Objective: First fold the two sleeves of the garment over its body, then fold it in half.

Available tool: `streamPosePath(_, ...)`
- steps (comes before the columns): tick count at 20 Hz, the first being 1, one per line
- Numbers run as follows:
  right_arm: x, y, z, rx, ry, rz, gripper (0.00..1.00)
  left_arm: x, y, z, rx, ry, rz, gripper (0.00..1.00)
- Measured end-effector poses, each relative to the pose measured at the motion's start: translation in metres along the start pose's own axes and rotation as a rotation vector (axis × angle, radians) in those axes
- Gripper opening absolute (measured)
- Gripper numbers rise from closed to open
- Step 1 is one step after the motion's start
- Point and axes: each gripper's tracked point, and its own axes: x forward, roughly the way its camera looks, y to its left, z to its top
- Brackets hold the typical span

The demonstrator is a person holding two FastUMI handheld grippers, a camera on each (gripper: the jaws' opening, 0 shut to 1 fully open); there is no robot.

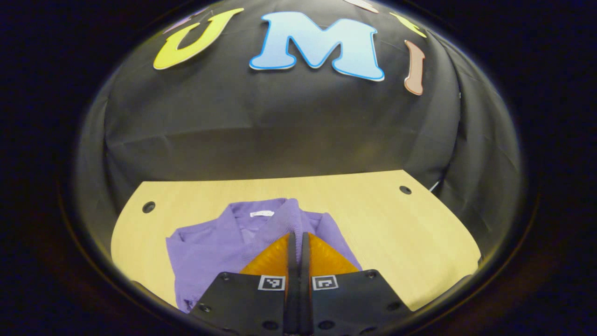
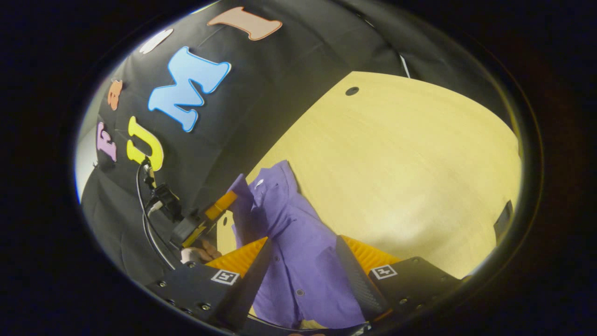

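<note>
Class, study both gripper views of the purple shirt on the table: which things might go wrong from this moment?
1. The left gripper looks shut above the purple shirt; whether it pinches cloth is unclear, so a lift may come up empty.
2. The right gripper stands open around the shirt's buttoned front; closing there might grab several layers and bunch the fold.

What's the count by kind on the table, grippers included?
Purple shirt: 1
Grippers: 2, left gripper and right gripper
Table: 1
Total: 4
</note>
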Motion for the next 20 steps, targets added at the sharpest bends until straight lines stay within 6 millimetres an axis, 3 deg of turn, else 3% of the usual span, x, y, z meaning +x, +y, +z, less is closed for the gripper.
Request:
streamPosePath(5, -0.003, -0.016, 0.011, 0.003, 0.013, -0.013, 0.87, 0.032, -0.014, -0.04, 0.058, 0.103, -0.003, 0.07)
streamPosePath(8, -0.001, -0.022, 0.015, 0.008, 0.023, -0.018, 0.87, 0.036, -0.035, -0.059, 0.04, 0.156, -0.082, 0.12)
streamPosePath(13, 0.006, -0.022, 0.016, 0.015, 0.046, -0.016, 0.87, 0.036, -0.04, -0.065, 0.089, 0.16, -0.082, 1.0)
streamPosePath(17, 0.011, -0.022, 0.01, 0.01, 0.067, -0.027, 0.87, 0.029, -0.037, -0.064, 0.065, 0.153, -0.076, 1.0)
streamPosePath(20, 0.014, -0.022, 0.002, -0.003, 0.086, -0.039, 0.87, -0.004, -0.017, -0.067, 0.055, 0.141, -0.068, 1.0)
